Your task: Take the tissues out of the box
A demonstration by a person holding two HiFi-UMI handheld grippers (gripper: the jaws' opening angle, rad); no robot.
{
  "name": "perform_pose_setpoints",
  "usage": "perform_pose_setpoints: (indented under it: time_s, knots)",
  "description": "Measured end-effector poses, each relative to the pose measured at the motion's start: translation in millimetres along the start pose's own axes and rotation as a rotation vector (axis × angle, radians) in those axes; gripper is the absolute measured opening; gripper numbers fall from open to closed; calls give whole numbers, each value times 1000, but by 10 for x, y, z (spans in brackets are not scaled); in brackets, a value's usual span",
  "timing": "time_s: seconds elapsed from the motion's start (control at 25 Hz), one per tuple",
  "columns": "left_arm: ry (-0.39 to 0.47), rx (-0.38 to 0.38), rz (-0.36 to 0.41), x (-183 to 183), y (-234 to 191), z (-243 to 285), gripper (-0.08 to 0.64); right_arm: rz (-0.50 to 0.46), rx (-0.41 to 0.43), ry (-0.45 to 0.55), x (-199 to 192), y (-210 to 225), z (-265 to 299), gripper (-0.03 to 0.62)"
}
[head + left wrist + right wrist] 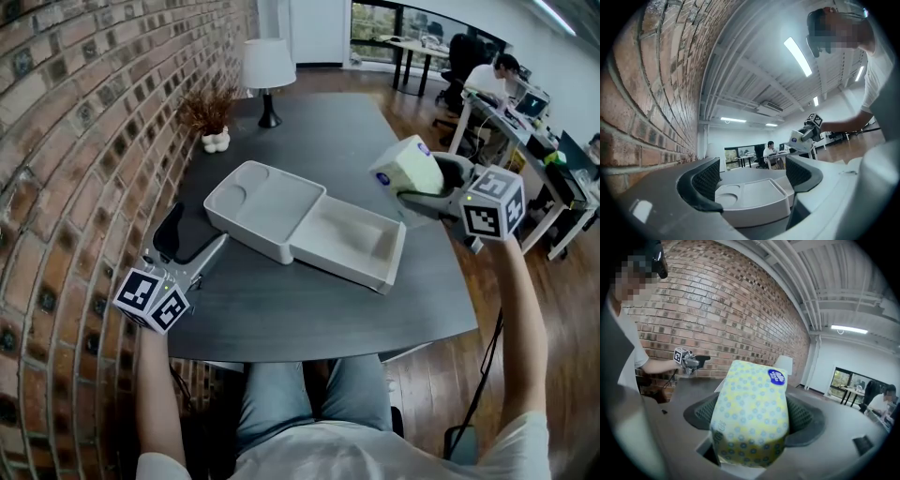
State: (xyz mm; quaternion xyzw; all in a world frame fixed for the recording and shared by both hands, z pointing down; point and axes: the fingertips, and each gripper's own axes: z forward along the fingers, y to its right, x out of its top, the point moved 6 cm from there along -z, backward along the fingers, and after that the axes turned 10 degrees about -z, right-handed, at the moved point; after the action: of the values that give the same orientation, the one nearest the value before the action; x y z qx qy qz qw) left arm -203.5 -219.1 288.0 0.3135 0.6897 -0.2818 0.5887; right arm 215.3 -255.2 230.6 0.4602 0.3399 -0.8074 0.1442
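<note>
One tissue pack (406, 167) tight in the right gripper (751, 418), clear of the box (342, 265).

print on the tissue pack (751, 427) label (777, 376) is illegible.

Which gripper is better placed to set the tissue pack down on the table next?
Right. The right gripper is shut on the tissue pack, held up to the right of the open box. The left gripper is open and empty, on the box's other side.
</note>
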Motion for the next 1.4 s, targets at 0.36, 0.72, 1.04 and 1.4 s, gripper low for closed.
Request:
perform_pose_setpoints:
  time_s: [0.36,0.72,1.04,1.4]
  knots:
    - [-3,147,24,-91,-41,-57,431,88,-70,109,-129,-184,30,425]
    - [-4,171,2,-196,81,-104,433,148,-162,178,-278,-446,118,425]
    - [0,202,-41,-421,283,-64,433,136,-234,226,-337,-760,137,425]
    - [18,240,-30,-419,527,-163,433,193,-310,316,-330,-1188,112,425]
